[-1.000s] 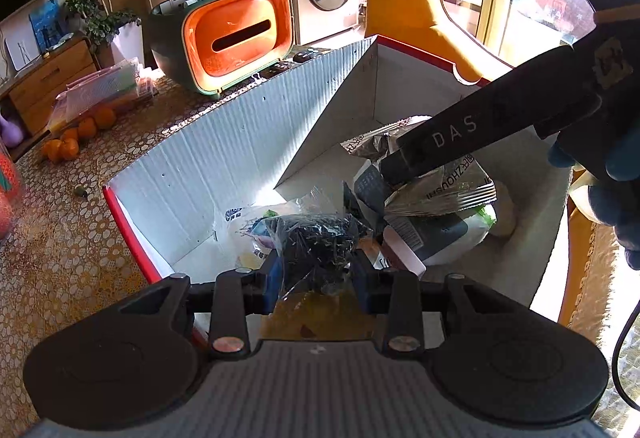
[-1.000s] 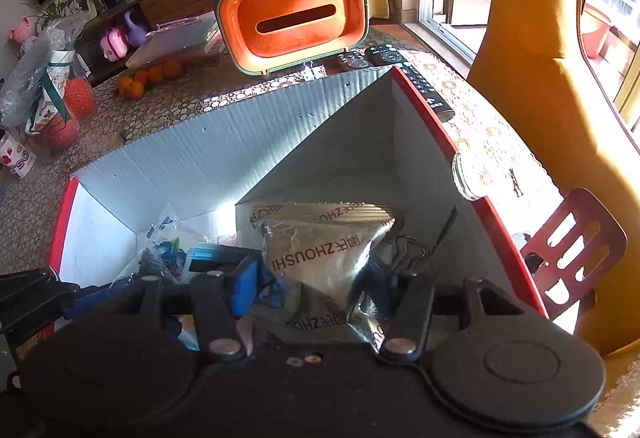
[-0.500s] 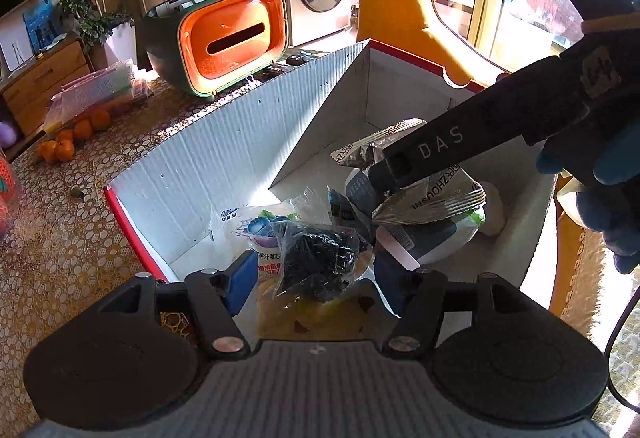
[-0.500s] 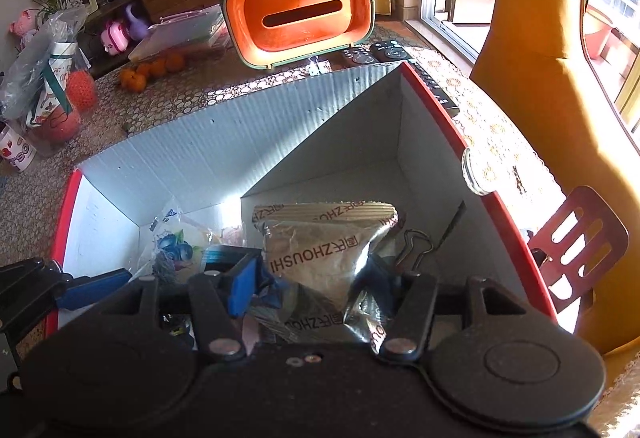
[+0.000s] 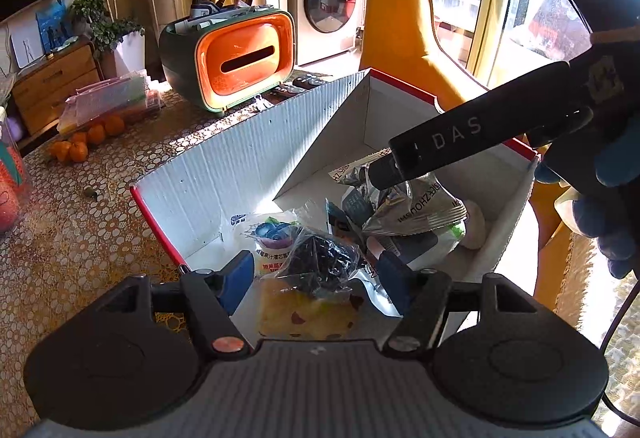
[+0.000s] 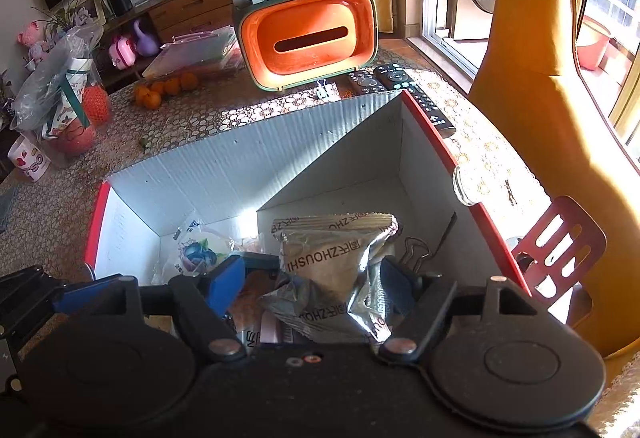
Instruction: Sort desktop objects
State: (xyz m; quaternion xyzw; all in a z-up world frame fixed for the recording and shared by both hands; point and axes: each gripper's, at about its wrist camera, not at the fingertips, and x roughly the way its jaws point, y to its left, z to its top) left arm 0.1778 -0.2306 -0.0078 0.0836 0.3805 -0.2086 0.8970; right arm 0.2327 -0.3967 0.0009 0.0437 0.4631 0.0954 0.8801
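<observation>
**Both claws opening over the sorting box**

My left claw (image 5: 316, 280) hung over the near end of a white corrugated box with red edges (image 5: 224, 166) that stood on the patterned desk (image 5: 80, 230). Its blue pads (image 5: 236, 280) were spreading apart. Between them, but not pressed by either pad, lay a clear bag of small dark pieces (image 5: 320, 260) resting on a yellow packet (image 5: 308, 312) inside the box. Just beyond sat a blueberry-printed pouch (image 5: 272, 234).

My right claw (image 6: 312, 286) pointed down into the same box from the other side, and its jaws were opening too. A silver snack packet (image 6: 336, 258) stood between its pads; the right pad looked close against the foil and the left pad stood clear, so I judged it no longer gripped. A black binder clip (image 6: 416, 254) lay beside the packet on the box floor.

Past the box, on the desk, stood an orange and green organiser (image 6: 308, 42) with two remote controls (image 6: 400, 86) in front of it, and a cluster of oranges (image 6: 164, 90) off to the left.
</observation>
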